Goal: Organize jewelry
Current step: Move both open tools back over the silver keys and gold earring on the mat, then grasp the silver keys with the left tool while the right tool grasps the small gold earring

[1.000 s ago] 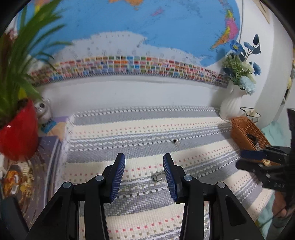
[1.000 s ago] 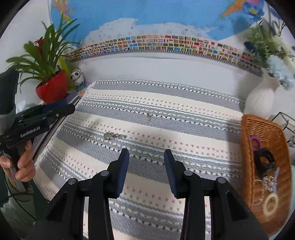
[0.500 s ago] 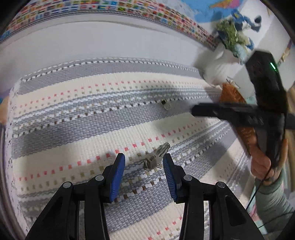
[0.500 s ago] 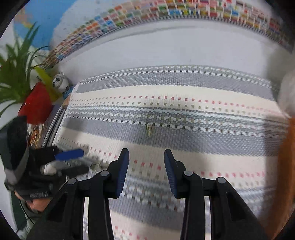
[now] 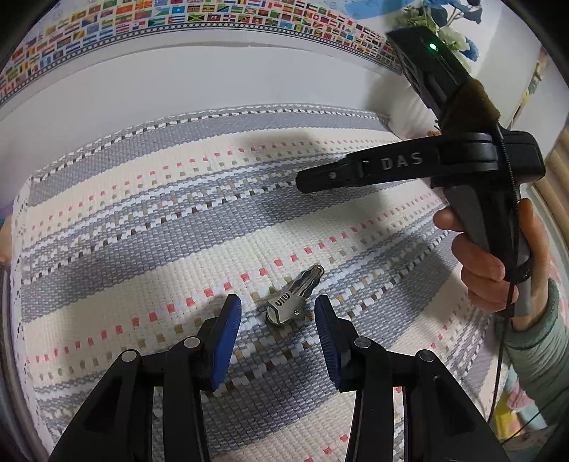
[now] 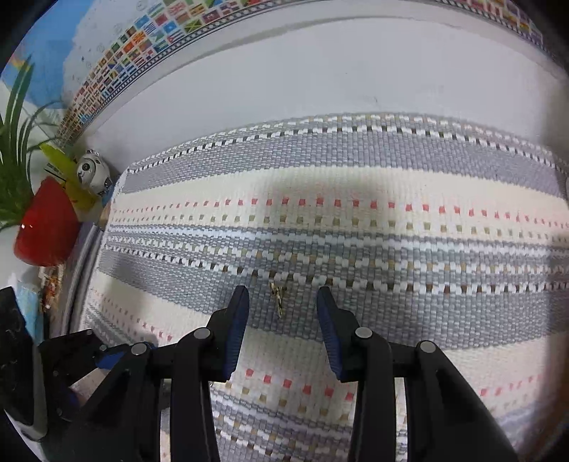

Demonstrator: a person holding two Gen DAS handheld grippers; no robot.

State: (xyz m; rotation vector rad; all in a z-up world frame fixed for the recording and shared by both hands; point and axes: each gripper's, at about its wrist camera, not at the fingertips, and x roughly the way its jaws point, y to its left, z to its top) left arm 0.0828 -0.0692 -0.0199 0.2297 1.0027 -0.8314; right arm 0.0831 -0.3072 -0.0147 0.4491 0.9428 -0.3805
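A silver hair clip (image 5: 292, 302) with lettering lies on the striped woven mat (image 5: 142, 227). My left gripper (image 5: 278, 310) hangs low over it, jaws apart on either side of the clip's near end, the blue pads not pressing it. In the right wrist view a small gold earring (image 6: 277, 300) lies on a grey stripe of the mat (image 6: 391, 184). My right gripper (image 6: 281, 302) is open with the earring between its fingertips, untouched. The right gripper's body (image 5: 398, 167) shows side-on in the left wrist view, held by a hand (image 5: 487, 263).
A red pot with a green plant (image 6: 46, 231) and a small panda figure (image 6: 90, 172) stand off the mat's left edge. A white wall with a flag border (image 6: 142, 46) runs behind. Blue flowers (image 5: 448, 21) stand far right. The left gripper's body (image 6: 71, 355) sits at lower left.
Both grippers have sunk toward the mat and tipped down. The right one swung left over the earring; the left one closed in on the hair clip. The jaws kept their width.
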